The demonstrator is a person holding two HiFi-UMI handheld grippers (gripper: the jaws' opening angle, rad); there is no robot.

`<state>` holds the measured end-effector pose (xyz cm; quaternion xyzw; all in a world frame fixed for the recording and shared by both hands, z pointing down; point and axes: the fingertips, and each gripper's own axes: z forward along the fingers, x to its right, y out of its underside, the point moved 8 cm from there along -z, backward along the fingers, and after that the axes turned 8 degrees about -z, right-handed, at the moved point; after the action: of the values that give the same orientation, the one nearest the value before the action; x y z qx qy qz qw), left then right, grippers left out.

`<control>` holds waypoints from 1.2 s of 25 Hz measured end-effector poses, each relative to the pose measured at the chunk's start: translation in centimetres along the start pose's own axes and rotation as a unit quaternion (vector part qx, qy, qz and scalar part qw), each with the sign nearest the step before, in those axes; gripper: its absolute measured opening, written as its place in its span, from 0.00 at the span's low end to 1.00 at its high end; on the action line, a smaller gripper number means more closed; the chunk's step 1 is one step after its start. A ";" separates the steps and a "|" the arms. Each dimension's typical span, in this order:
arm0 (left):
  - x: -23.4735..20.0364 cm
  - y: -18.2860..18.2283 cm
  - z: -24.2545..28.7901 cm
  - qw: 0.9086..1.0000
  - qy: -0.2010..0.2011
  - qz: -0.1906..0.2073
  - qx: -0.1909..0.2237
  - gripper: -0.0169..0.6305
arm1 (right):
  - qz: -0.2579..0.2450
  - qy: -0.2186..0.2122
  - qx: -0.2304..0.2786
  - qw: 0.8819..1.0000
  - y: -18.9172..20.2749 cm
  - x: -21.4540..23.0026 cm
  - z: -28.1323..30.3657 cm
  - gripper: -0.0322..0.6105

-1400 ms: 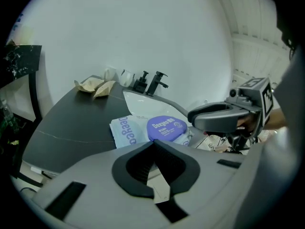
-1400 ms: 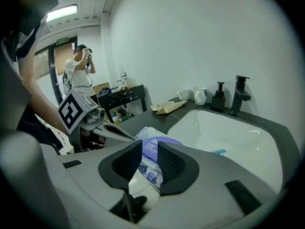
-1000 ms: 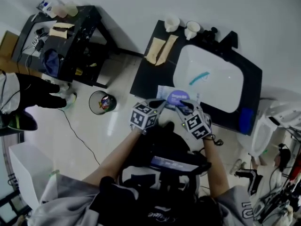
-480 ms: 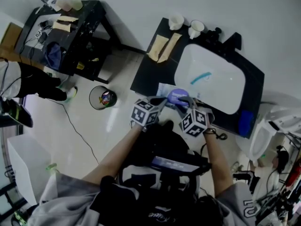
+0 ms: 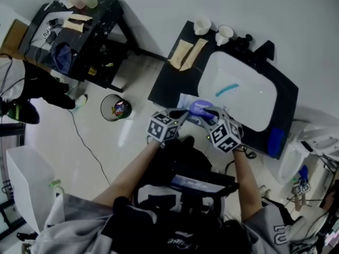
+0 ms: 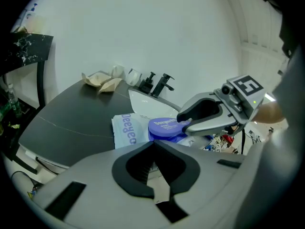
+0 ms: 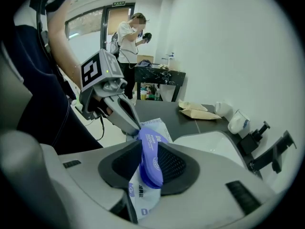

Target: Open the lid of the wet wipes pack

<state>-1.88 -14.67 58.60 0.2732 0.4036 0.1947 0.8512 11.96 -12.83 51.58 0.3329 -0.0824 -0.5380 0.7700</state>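
Note:
The wet wipes pack [image 5: 185, 102] lies at the front edge of the dark counter [image 5: 168, 83], pale blue with a round purple lid [image 5: 200, 108]. My left gripper [image 5: 183, 115] is shut on the pack's near edge; in the left gripper view the jaws [image 6: 153, 149] pinch a thin white strip, with the pack [image 6: 125, 130] and lid [image 6: 163, 126] just beyond. My right gripper [image 5: 207, 115] is shut on the lid. In the right gripper view the lid [image 7: 151, 156] stands on edge between the jaws of my right gripper [image 7: 145, 163], and my left gripper [image 7: 135, 124] holds the pack [image 7: 157, 126].
A white sink [image 5: 238, 91] with a blue-green item [image 5: 226, 89] is right of the pack. Two cups [image 5: 202, 25] and paper bags [image 5: 185, 52] sit at the counter's back. A bin [image 5: 115, 110] and a cluttered black table [image 5: 79, 30] stand left. A person [image 7: 128, 42] stands behind.
Both grippers stay at the pack. My right gripper has shifted a little to the right and upward with the lid. The head view has drifted slightly.

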 end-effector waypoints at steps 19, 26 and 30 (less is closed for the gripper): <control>-0.2 0.0 0.1 1.000 0.015 -0.026 0.009 0.02 | 0.134 0.067 0.030 0.988 0.4 11.1 2.7 0.21; -0.1 -0.2 0.0 0.999 0.017 -0.031 0.007 0.02 | 0.146 0.075 -0.004 0.986 1.8 12.0 4.4 0.21; -0.2 -0.2 0.0 0.999 0.017 -0.031 0.005 0.02 | 0.201 0.073 0.031 0.976 1.7 12.2 3.9 0.21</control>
<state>-1.99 -14.96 58.61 0.2615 0.4271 0.1706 0.8486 16.40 -24.95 52.76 0.3720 -0.1079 -0.3433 0.8557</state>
